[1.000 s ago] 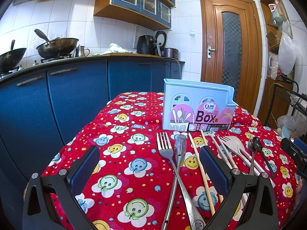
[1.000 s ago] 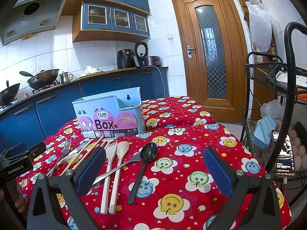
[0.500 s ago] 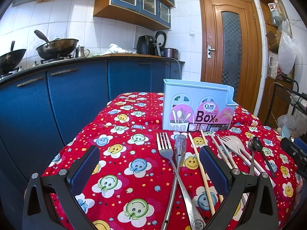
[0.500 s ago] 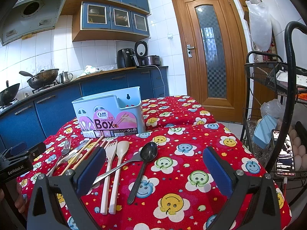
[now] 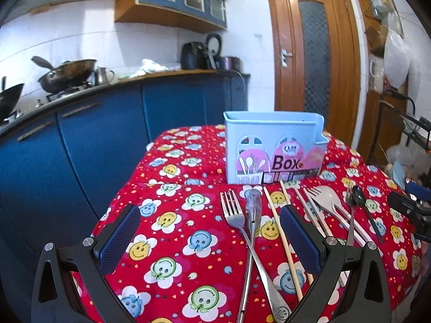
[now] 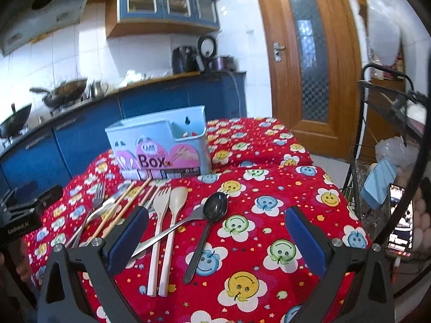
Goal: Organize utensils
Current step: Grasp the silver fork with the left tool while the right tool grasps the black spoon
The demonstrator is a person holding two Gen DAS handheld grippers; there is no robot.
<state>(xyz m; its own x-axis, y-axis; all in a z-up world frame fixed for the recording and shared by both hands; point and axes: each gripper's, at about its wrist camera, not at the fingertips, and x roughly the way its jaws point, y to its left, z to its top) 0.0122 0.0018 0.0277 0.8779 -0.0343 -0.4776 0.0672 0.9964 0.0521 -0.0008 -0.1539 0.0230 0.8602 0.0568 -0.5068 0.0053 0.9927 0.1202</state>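
Both hand-held grippers gape empty above utensils (image 6: 167, 215) before box (image 6: 159, 145)

Left gripper (image 5: 210, 231) showing black angular arms, silver screws, dark blue textured pads (image 5: 121, 234), right gripper (image 6: 215, 235) matching, white "GenRobot.AI" lettering marking the black housing.

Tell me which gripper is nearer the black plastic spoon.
Right. The right gripper hangs open with the black plastic spoon lying between its fingers. The left gripper is open over the steel fork, with the spoon well off to its right.
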